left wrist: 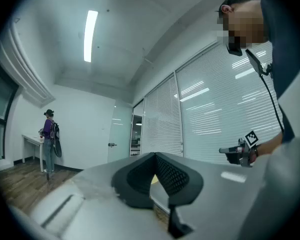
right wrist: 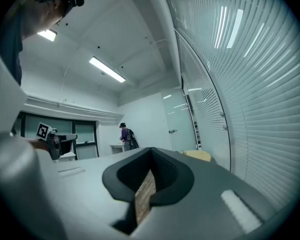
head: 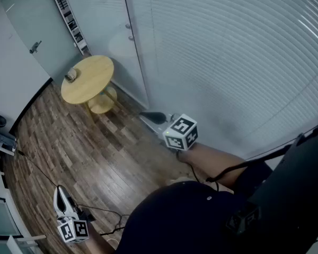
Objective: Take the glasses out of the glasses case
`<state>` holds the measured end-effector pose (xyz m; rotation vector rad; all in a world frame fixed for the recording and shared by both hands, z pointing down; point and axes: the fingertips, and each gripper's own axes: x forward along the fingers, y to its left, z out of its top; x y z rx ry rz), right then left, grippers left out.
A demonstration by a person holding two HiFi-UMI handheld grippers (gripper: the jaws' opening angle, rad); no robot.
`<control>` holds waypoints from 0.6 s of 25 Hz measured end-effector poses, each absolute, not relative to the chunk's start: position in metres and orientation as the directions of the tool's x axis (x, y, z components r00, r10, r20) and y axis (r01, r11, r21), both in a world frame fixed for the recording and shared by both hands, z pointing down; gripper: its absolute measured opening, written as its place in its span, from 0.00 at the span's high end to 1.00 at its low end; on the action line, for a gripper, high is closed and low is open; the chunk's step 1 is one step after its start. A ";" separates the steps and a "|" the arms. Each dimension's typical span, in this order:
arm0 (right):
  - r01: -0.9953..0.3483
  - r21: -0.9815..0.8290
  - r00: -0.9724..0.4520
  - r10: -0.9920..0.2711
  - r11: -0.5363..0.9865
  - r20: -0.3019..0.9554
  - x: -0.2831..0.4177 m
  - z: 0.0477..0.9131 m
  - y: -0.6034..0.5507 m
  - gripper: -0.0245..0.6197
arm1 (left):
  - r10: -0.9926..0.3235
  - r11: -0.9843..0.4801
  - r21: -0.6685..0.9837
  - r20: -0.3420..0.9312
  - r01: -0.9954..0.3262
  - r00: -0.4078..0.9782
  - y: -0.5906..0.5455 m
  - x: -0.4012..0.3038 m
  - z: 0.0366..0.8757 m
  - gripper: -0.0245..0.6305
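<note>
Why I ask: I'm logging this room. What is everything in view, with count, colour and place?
Floor: brown wood planks.
Blinds: white, covering the right wall.
Round table: one, light wood, on the floor beside the blinds.
Small object: one, dark, on the table's left edge; too small to identify.
Door: one, pale, far left.
Other person: one, purple top, far across the room.
Ceiling lights: two, white strips, overhead.
Left tool: one, grey, shut and empty, lower left.
Right tool: one, grey, shut and empty, near the blinds.
</note>
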<state>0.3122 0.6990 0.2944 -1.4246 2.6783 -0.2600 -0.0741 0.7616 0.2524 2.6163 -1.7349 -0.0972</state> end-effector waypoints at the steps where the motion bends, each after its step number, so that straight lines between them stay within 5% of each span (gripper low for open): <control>1: -0.806 -0.197 -0.570 -0.822 0.559 -0.002 0.312 0.291 0.700 0.95 | -0.923 -0.384 0.031 -0.047 -0.923 0.382 0.765 -0.074 0.250 0.96; 15: -0.836 -0.134 -0.540 -0.842 0.533 0.019 0.365 0.306 0.675 0.95 | -0.919 -0.393 -0.007 -0.007 -0.919 0.393 0.717 -0.010 0.273 0.96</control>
